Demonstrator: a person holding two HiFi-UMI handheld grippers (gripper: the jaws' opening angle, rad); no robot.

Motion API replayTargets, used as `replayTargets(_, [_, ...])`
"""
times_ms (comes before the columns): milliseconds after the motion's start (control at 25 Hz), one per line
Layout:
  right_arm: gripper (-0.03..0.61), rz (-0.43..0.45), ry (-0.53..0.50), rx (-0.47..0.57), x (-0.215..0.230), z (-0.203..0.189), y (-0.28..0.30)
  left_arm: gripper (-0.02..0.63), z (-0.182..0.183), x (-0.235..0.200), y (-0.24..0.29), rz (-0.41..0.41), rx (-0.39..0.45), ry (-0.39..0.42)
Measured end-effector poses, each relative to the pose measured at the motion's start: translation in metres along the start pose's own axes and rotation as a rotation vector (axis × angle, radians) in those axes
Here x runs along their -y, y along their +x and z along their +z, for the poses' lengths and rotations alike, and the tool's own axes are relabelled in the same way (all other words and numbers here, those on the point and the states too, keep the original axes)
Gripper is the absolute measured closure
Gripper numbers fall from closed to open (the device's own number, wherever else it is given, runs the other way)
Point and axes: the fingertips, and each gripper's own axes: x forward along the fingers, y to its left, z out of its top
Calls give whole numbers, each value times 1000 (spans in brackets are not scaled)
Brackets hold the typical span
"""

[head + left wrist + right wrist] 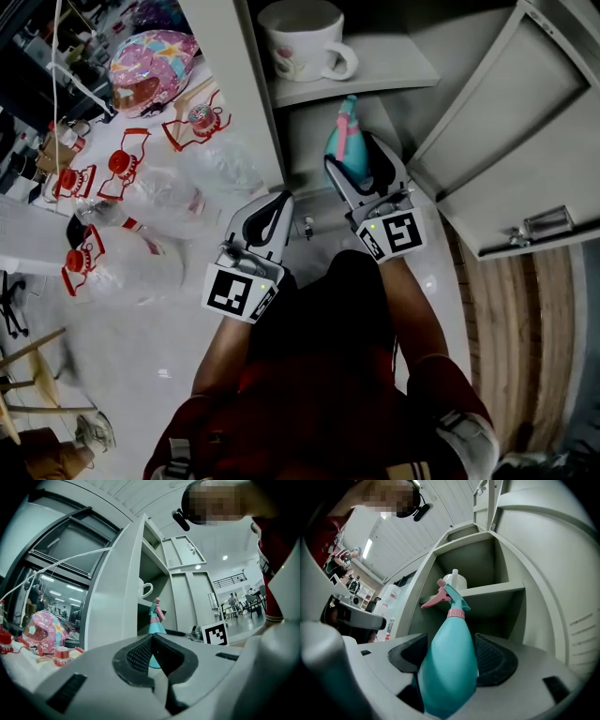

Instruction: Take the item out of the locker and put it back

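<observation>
Spray bottle, teal with a pink trigger, stands upright in the right tool, whose two pads are pinching its body from either side; the right gripper view shows the pads pressed against the bottle's flanks. It is held at the mouth of the locker, in front of the lower compartment and just under the shelf. The locker's door hangs wide open to the right of that opening.

The left tool is just outside the locker's left wall. Its pads are pressed together at the tips with nothing between them.

One moment alone does not settle whether the bottle is coming out or going back in. My reading is that it sits at the threshold either way. If it is to go back, the next move calls for carrying it straight inward under the shelf, keeping the trigger clear of the shelf edge, setting the base flat on the compartment floor and only then letting the pads spread.

As for what holds what: the locker's upper shelf carries a white mug, handle turned toward the door side. The lower compartment looks dark, and apart from the bottle at its mouth I cannot make out anything inside. Left of the locker lie several clear jugs with red caps; whether they hold anything is not clear.
</observation>
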Motion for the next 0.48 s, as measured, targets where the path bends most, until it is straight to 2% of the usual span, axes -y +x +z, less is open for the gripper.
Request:
replayTargets(360, [265,6,-33,-51,2,-8,9,607,-12,3,1,-1,4,6])
replayTargets(480, [265,13,-85,-75,0,-9,14,607,-14,3,1,5,2,6])
